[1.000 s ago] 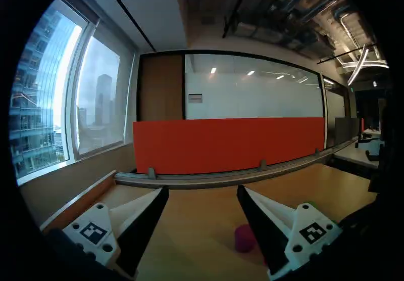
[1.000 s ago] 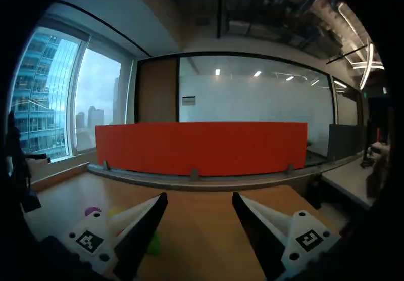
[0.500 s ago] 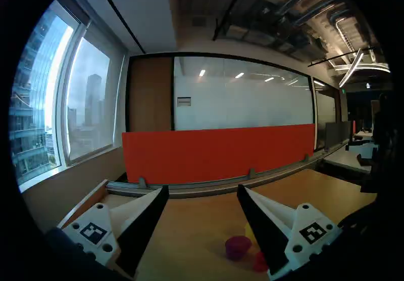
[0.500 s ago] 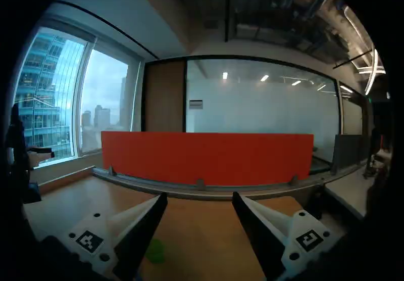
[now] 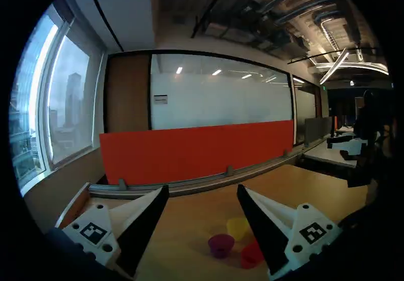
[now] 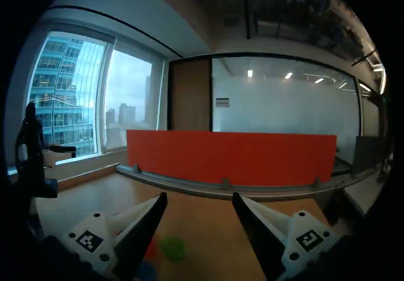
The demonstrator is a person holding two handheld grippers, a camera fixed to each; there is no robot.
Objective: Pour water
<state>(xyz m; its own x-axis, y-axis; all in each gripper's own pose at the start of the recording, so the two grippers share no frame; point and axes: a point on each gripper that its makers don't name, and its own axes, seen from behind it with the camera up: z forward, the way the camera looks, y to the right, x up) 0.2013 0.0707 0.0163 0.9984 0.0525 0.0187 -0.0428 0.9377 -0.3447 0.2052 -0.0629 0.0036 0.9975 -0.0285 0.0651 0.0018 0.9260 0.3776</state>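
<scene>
Right now my left gripper (image 5: 202, 187) and right gripper (image 6: 198, 195) hover over the wooden desk (image 5: 303, 190), fingers wide apart, empty. Purple cup (image 5: 221, 244), yellow cup (image 5: 237, 227) and red cup (image 5: 251, 254) cluster below the left; green cup (image 6: 172, 248) below the right. I'd descend slowly, centring one cup before closing.

Orange divider (image 5: 197, 149) walls off the far edge of the desk (image 5: 187, 225), with a rail (image 5: 202, 184) along its foot. From the divider back to the cups it's bare wood, a free lane across. Blockers sit well short of the divider, bunched close: yellow cup (image 5: 237, 227) nearest it, purple cup (image 5: 221, 244) and red cup (image 5: 251, 254) farther back. Right gripper view: green cup (image 6: 173, 248) is also well short of the divider, bare wood beyond. Dark upright shape (image 6: 30, 149) stands off the divider's left end (can't tell what).
</scene>
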